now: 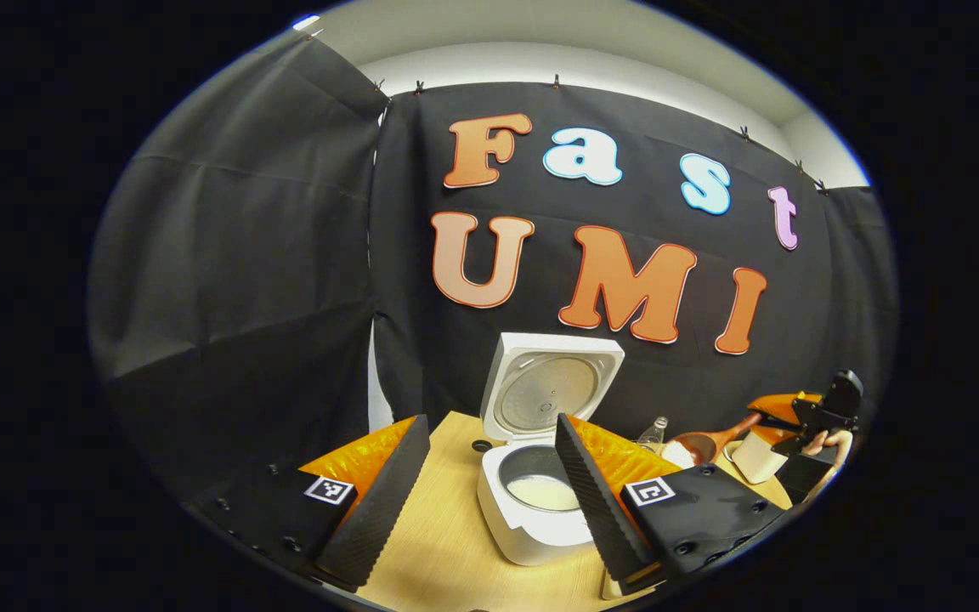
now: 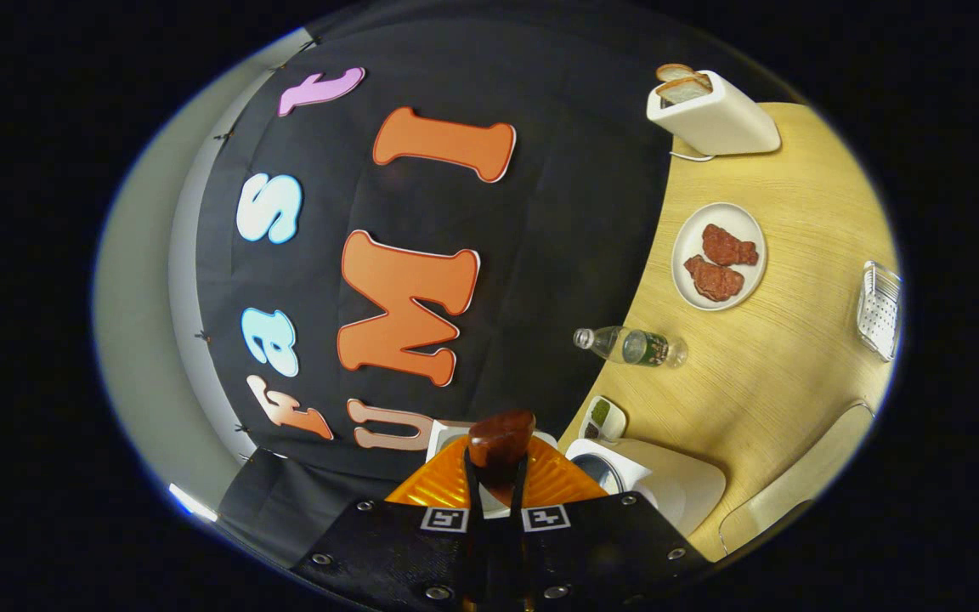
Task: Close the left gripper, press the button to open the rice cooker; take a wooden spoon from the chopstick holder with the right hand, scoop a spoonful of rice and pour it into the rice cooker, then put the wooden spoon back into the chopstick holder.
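The white rice cooker [image 1: 532, 518] stands open on the wooden table, lid [image 1: 553, 391] upright, with white rice in its inner pot [image 1: 540, 489]. My left gripper [image 1: 489, 425] is open, one finger on either side of the cooker and a little short of it, holding nothing. Far right, a hand holds my right gripper [image 1: 795, 418], shut on the handle of the wooden spoon [image 1: 706, 442], whose bowl points toward the cooker. In the right gripper view, which is rolled sideways, the spoon's end [image 2: 500, 438] sticks out between the shut fingers of my right gripper [image 2: 496, 480], above the cooker [image 2: 651, 484].
A white container [image 1: 757, 457] stands under the right gripper, a bottle [image 1: 653, 433] behind the cooker. Also on the table are a bottle [image 2: 630, 346], a small dish [image 2: 604, 418], a plate of meat [image 2: 740, 217], a toaster with bread [image 2: 710, 110] and a metal rack [image 2: 879, 308].
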Motion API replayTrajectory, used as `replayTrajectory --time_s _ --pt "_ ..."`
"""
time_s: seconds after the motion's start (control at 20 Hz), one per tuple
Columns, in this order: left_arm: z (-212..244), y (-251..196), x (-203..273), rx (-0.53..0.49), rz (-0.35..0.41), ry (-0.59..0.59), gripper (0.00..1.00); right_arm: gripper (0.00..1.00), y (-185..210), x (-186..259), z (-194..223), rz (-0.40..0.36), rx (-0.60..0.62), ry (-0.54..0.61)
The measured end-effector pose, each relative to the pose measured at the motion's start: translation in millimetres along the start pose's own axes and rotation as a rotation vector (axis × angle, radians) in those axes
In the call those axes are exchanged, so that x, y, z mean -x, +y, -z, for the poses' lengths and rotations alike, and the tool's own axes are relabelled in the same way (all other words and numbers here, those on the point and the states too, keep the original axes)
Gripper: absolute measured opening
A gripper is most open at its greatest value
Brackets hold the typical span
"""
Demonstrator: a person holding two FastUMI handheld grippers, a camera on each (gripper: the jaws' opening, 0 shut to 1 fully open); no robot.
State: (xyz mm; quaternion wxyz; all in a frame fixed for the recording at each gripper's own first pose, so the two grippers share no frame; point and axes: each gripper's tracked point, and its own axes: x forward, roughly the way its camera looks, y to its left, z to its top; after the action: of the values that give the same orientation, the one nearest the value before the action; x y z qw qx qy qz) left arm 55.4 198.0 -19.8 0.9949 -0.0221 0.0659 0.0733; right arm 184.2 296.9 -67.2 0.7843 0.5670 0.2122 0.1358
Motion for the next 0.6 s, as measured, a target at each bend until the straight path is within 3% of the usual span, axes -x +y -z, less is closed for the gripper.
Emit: replayTrajectory --time_s 0.3,0.6 --pt "7.0 -2.8 -1.8 0.012 0.004 0.021 1.0 0.09 35.5 -50.6 10.7 -0.015 0.115 -0.009" --pt "6.4 9.6 2.9 -0.006 -0.036 0.017 1.0 0.08 63.9 -71.2 25.7 -0.056 0.304 -0.031"
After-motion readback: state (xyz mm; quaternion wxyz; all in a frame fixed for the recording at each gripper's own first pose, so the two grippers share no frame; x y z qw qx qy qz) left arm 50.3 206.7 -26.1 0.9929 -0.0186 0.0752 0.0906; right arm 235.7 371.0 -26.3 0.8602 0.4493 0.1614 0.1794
